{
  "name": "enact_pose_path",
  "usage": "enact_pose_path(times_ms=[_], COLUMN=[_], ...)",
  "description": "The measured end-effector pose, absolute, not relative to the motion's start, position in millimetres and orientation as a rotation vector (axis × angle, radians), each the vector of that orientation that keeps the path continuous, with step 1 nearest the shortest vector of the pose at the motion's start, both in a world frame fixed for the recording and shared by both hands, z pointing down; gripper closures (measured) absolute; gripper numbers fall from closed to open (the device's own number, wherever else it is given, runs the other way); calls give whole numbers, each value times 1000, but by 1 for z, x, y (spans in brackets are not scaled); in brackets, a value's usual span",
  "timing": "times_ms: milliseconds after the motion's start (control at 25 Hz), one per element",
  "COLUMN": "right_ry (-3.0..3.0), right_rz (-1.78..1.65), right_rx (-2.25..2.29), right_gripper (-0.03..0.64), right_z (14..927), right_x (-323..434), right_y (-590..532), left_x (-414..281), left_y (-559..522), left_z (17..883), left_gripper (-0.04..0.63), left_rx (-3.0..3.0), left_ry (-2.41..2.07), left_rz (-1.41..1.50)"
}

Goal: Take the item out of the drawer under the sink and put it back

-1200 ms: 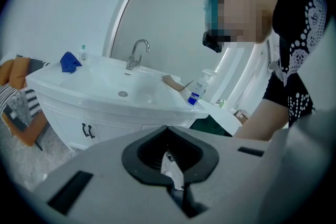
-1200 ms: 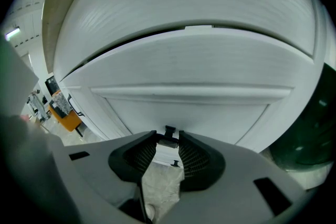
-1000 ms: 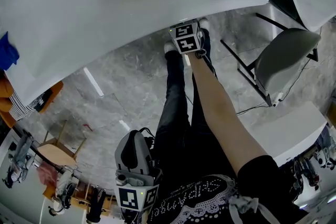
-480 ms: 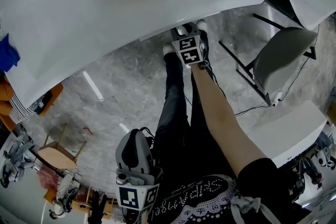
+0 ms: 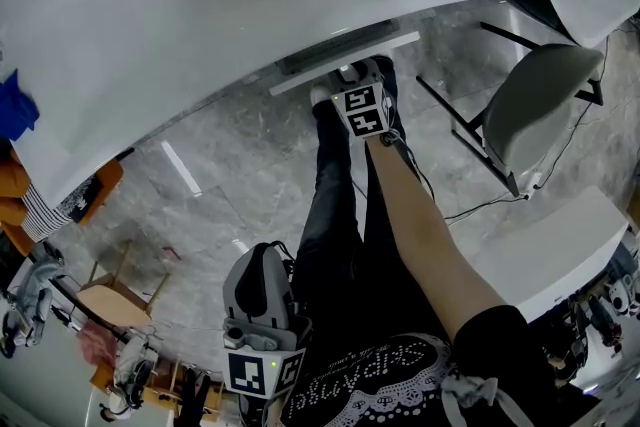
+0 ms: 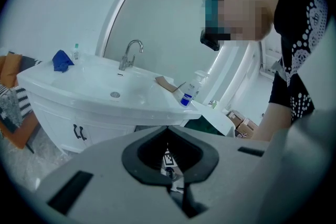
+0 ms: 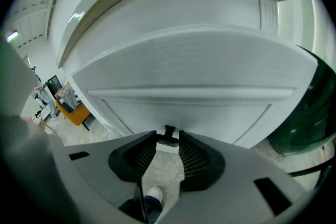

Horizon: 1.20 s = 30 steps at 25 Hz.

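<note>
R gripper (image 7: 168, 140) clamped on drawer handle (image 7: 169, 131); pull straight out, level w/ drawer (image 5: 345, 58) front, no twisting. L gripper (image 6: 170, 182) clenched, empty, idle.

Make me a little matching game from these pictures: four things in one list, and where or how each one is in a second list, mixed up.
Things
1. right tongs
2. blue cloth
3. left tongs
4. bottle

Place or state
A. stands on the sink top, to the right of the tap
B. shut, with nothing between them
C. shut on the drawer handle
D. lies on the sink top, to the left of the tap

Pairs: 1-C, 2-D, 3-B, 4-A
</note>
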State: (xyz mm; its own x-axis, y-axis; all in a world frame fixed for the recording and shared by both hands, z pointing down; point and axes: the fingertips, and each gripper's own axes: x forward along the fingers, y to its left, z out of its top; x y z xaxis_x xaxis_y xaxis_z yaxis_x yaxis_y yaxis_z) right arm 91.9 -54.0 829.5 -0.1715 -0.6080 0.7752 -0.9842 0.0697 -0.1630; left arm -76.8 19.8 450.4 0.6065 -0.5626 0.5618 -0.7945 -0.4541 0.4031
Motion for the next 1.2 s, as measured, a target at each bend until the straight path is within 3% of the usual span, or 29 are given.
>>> enact_pose_path(times_ms=[1200], right_ry=[-1863], right_rz=[969], right_rx=[1611], right_gripper=[476], right_z=[830], right_x=[87], right_y=[-3], left_x=[-64], left_y=[44], left_z=[452], left_gripper=[591], left_rx=[2201], left_ry=[-1044], left_rz=[456])
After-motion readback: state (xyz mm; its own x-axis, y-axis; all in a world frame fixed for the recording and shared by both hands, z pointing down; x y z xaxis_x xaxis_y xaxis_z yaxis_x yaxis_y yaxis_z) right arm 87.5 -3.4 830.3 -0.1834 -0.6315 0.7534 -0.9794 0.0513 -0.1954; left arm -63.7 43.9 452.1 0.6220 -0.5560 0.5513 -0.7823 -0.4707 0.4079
